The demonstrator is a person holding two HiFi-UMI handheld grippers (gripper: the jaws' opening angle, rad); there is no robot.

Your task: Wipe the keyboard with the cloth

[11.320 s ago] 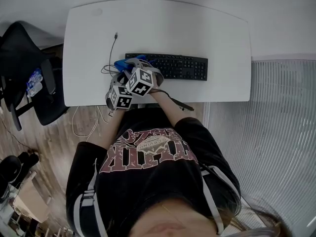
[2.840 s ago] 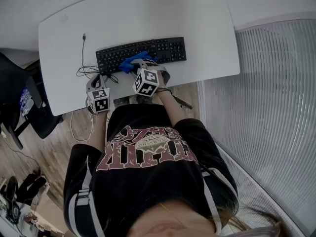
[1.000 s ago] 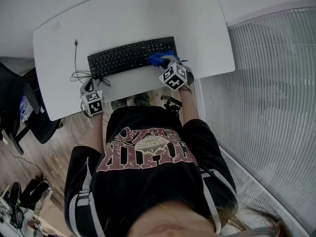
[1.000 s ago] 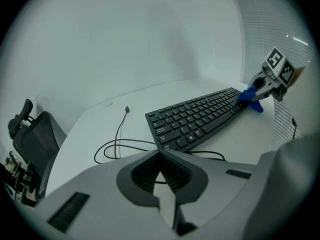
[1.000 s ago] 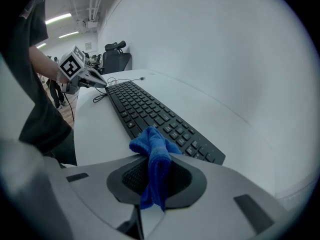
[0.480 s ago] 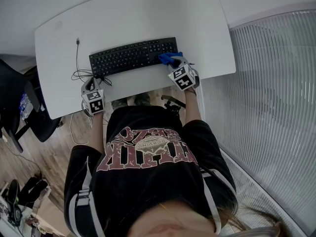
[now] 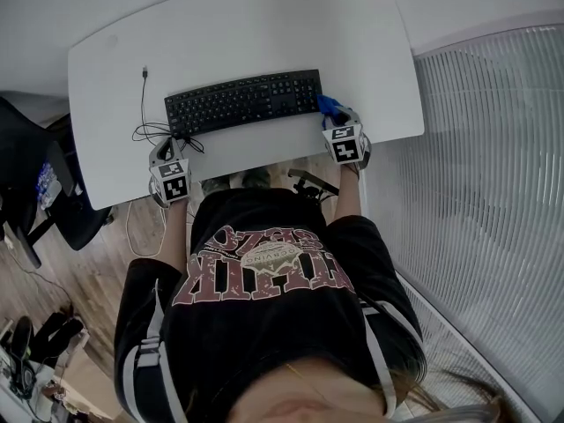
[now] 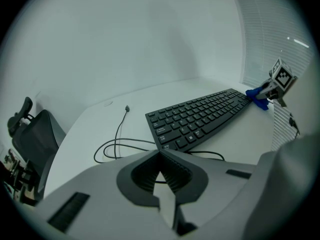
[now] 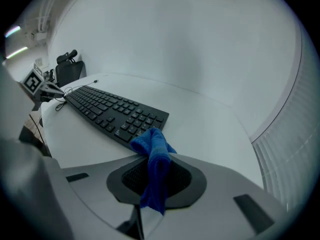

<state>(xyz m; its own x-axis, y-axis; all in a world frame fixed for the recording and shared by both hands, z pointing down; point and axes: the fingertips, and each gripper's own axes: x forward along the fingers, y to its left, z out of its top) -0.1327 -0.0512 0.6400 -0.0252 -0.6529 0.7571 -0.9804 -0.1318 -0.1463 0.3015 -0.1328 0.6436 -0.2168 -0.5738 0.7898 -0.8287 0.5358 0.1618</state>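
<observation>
A black keyboard (image 7: 242,100) lies across the middle of the white desk (image 7: 264,33); it also shows as the keyboard (image 8: 200,119) and the keyboard (image 9: 115,115). My right gripper (image 7: 335,117) is shut on a blue cloth (image 7: 328,106) just off the keyboard's right end, near the desk's front edge. The cloth (image 9: 155,164) hangs folded between the jaws. My left gripper (image 7: 167,152) sits at the front edge left of the keyboard, jaws closed with nothing between them, left gripper (image 8: 160,176).
A thin black cable (image 7: 145,113) runs from the keyboard's left end and loops on the desk, cable (image 8: 117,144). A dark office chair (image 7: 26,174) stands left of the desk. A ribbed white panel (image 7: 493,192) fills the right side.
My right gripper has carried the cloth rightward along the keyboard and off its right end. The left gripper has stayed at the front left edge.
</observation>
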